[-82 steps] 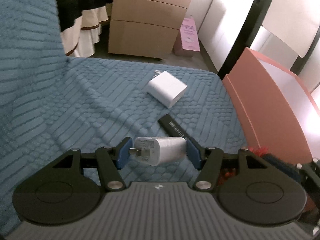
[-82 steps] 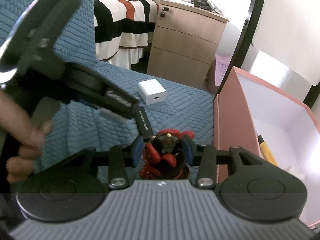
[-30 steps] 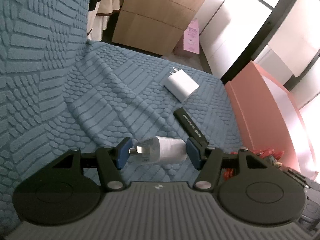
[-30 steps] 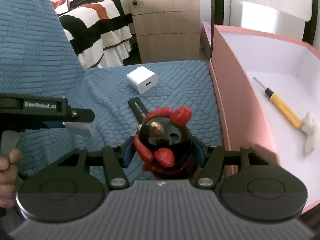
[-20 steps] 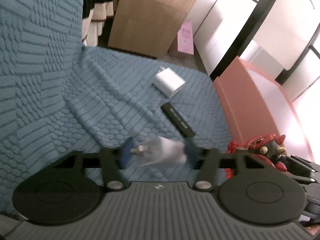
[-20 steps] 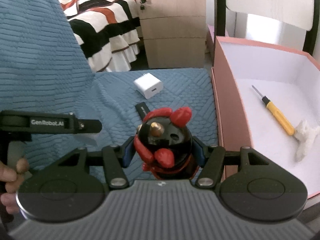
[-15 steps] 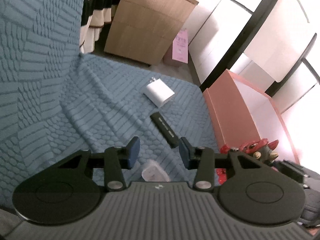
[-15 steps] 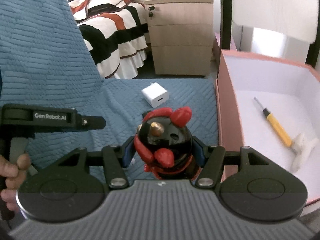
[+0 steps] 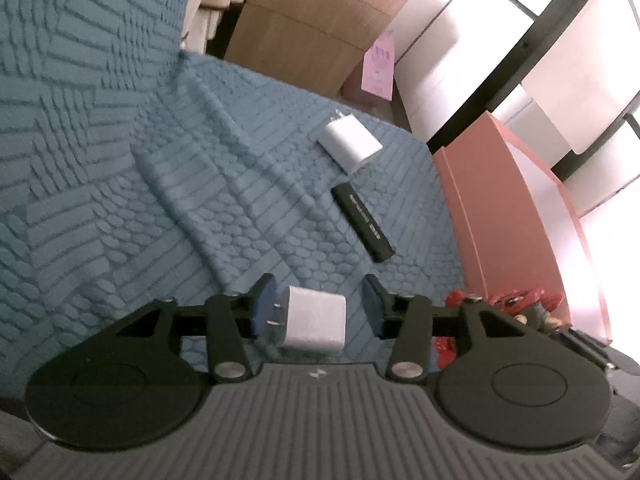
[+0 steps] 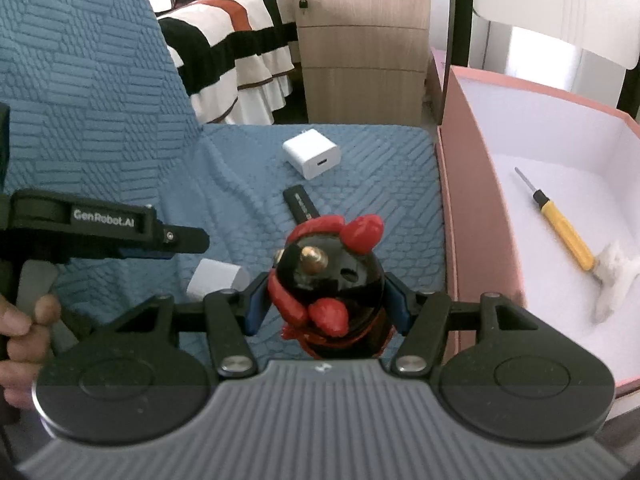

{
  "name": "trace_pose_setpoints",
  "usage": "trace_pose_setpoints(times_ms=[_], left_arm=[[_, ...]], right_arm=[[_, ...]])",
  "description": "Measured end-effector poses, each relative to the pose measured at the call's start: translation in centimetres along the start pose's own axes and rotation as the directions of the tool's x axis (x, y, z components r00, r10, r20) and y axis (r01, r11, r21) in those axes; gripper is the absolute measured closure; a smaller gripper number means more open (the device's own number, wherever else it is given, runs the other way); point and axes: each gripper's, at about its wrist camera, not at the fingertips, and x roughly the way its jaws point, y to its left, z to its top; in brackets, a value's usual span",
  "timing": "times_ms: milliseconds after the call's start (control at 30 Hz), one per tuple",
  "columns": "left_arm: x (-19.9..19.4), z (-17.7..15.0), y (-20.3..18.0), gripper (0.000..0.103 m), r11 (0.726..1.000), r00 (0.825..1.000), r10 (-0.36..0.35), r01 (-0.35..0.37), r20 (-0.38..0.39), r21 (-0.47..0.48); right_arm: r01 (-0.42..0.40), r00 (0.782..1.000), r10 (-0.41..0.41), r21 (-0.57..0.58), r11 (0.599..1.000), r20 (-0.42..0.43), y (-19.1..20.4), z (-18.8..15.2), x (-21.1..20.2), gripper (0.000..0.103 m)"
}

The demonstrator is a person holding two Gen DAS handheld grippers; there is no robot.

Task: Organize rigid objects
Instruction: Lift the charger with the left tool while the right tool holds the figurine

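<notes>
Inside the pink open cardboard box [image 10: 472,216] at the seat's right edge: a yellow-handled screwdriver [image 10: 560,232] beside a white fluffy scrap [image 10: 612,276]. Left tongs [image 9: 318,306] open, just widened after letting go; small white plug adapter [image 9: 314,318], gripped a second ago, now lying loose on the blue quilted seat cover [image 9: 160,208] between the pads. Right tongs [image 10: 326,304] clamped on the black-and-red round figurine [image 10: 328,280], as before, beside the box's near wall.

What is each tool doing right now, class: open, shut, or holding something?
Left tool: open; its jaws have just been opening, the small white charger lying loose between them.
Right tool: shut on the black-and-red figurine.
</notes>
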Motion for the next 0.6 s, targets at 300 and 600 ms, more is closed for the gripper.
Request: trace_pose_setpoints(times_ms=[300,600], left_arm=[[1.5,-1.3,-2.1,0.043,0.989,0.999,0.038,-0.037,-0.004,0.147],[2.8,-2.4,-2.5,0.042,0.974,0.995,0.102,-0.095,-0.023,0.204]], right_arm=[[0.023,1.0,-0.024,-0.02,1.0,-0.02,0.7,-1.9,1.2,0.041],[0.05,0.998,-0.05,-0.032,0.998,-0.024,0.7,-3.6,2.1,0.041]])
